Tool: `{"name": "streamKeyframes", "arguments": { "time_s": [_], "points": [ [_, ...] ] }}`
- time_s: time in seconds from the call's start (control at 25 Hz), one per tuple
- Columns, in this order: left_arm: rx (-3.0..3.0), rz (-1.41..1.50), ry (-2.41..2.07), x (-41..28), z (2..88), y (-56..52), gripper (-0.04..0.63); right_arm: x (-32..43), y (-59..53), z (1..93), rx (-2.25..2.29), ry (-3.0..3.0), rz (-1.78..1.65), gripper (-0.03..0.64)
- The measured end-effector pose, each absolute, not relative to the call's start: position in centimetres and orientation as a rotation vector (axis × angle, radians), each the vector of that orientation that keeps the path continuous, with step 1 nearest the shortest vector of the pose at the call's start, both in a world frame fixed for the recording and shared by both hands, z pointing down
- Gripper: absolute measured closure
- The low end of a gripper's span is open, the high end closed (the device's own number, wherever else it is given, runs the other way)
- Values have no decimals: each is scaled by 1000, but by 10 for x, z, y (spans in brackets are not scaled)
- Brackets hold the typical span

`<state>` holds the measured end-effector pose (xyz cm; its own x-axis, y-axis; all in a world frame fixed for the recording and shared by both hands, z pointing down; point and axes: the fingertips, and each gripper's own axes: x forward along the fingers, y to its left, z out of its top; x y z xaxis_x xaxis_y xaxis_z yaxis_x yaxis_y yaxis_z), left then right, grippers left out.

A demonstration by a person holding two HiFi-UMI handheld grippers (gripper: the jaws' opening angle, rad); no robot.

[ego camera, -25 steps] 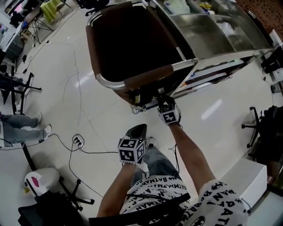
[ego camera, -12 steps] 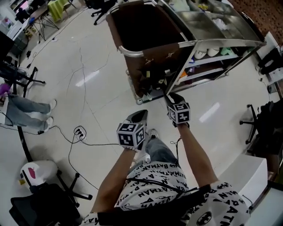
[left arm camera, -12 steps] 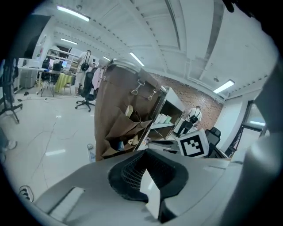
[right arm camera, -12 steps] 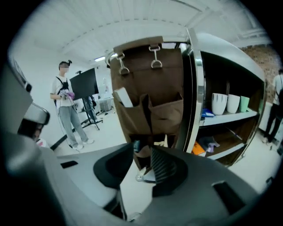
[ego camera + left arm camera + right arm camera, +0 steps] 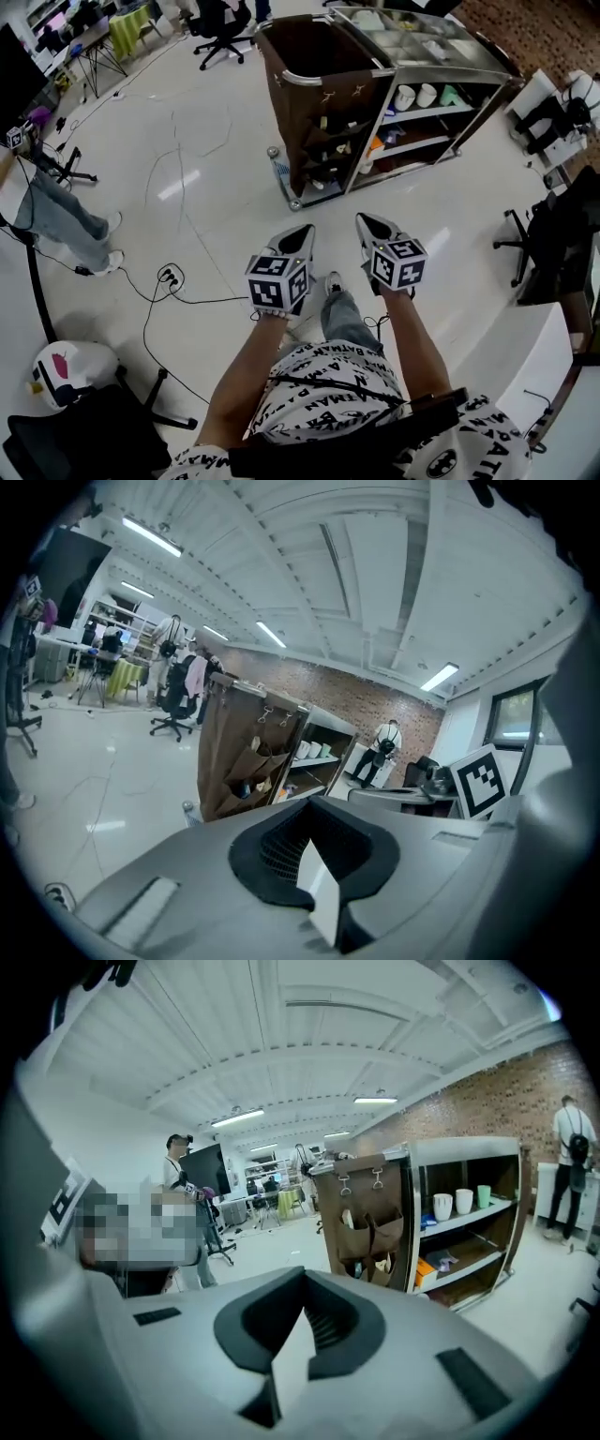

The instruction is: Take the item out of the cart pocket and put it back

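The cart [image 5: 375, 70] stands well ahead of me, its brown fabric side hung with pockets [image 5: 323, 150] that hold small items. The same pockets [image 5: 370, 1232] show in the right gripper view, and the cart [image 5: 248, 761] shows in the left gripper view. My left gripper [image 5: 302, 232] and right gripper [image 5: 364, 222] hover side by side above the floor, near my legs and clear of the cart. Both point toward it. Each has its jaws shut with nothing between them.
White cups [image 5: 415, 95] sit on the cart's open shelves. A power strip with cables [image 5: 167, 276] lies on the floor at left, near a person in jeans [image 5: 56, 220]. Office chairs [image 5: 220, 23] stand far back, a black chair [image 5: 539, 234] and a white counter [image 5: 525, 366] at right.
The right gripper was up against the cart's pocket side a second ago; it has drawn back beside the left one. The cart now lies much farther away.
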<state>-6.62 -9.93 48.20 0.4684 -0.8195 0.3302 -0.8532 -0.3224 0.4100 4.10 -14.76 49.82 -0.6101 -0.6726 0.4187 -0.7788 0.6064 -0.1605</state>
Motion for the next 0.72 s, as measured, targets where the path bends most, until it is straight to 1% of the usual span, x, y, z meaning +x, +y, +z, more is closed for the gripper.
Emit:
{"name": "streamKeyframes", "arguments": {
  "time_s": [0.28, 0.44, 0.72],
  "points": [
    [2215, 18, -1359, -62, 465, -54, 595, 43, -90, 443, 1205, -2533, 353, 611],
    [2213, -6, -1362, -58, 464, -46, 595, 36, -77, 444, 1176, -2527, 313, 613],
    [2220, -41, -1385, -43, 451, -35, 595, 36, -60, 457, 1127, -2535, 362, 615]
  ]
}}
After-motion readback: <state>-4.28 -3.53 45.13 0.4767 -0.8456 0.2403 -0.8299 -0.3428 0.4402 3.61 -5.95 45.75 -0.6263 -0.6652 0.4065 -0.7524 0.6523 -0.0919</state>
